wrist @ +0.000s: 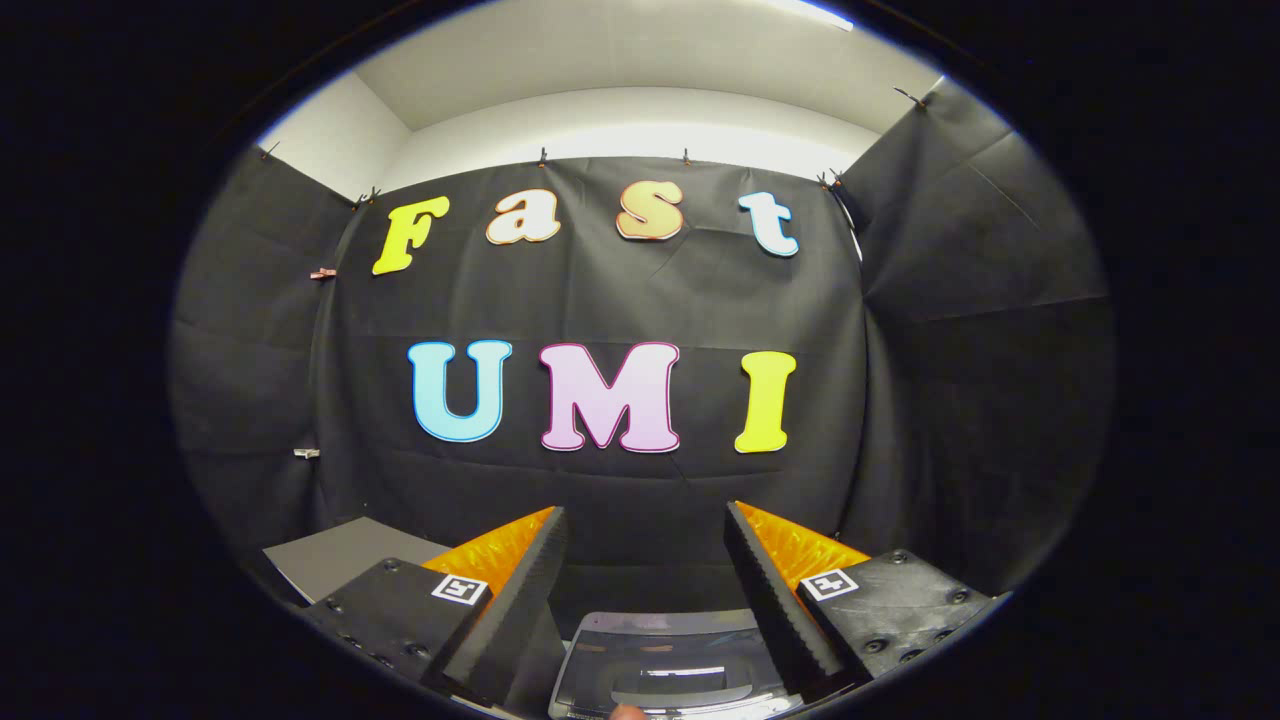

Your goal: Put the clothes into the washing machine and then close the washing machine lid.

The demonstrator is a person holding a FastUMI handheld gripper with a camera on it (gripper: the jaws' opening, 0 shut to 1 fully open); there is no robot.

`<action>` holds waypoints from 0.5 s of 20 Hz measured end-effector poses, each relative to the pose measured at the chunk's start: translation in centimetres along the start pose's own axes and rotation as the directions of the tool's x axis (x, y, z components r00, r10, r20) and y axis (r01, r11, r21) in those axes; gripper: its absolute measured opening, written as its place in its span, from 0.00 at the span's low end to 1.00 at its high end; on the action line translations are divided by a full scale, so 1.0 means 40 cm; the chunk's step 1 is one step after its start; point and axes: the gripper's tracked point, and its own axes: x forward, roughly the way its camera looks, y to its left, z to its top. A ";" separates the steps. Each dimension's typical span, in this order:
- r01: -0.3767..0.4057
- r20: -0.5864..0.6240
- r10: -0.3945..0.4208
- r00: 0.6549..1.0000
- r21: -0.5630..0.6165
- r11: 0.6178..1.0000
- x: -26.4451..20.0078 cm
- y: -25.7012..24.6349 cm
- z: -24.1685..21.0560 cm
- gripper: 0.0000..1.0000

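The scene is lit from overhead, where a bright strip light (815,12) is seen on the pale ceiling (620,60), and the upper band of white wall is washed nearly to overexposure. The black cloth backdrop (600,300) is left dim and matte, with faint creases picked out, while soft reflections are caught on the glossy washing machine lid (665,665) between the spread fingers of the gripper (647,580). Strong fisheye bending is seen toward the rim, though focus is kept sharp throughout.
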 end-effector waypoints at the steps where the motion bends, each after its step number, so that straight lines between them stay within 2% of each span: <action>1: 0.005 -0.001 -0.005 1.000 -0.001 1.000 0.001 0.007 -0.003 0.97; 10: 0.018 -0.006 -0.018 1.000 0.003 1.000 0.004 0.028 -0.013 0.97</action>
